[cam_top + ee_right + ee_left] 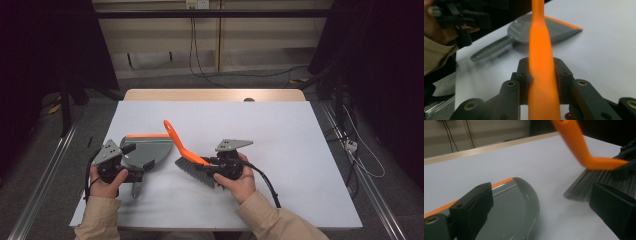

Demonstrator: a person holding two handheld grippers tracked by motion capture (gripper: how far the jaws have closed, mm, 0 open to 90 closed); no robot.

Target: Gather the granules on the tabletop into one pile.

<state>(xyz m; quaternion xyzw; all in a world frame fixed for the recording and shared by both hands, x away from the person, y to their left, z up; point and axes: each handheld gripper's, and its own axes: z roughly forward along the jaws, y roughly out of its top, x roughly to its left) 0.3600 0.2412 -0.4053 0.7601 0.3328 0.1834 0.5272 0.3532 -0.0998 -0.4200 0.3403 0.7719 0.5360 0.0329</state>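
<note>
My high view looks down on the table (pixel 300 150) from above; both tongs views sit low and close, sharing the brush (pixel 579 147).

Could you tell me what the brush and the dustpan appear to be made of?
Brush: the orange handle looks like smooth moulded plastic, uniform and faintly glossy; the grey bristles look like fine synthetic fibres, though that is uncertain. Dustpan: apparently glossy grey plastic, judging by reflections on its pan, with an orange edge strip, possibly softer.

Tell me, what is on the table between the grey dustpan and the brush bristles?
Nothing: in the left gripper view, bare white table separates the dustpan from the brush bristles.
</note>
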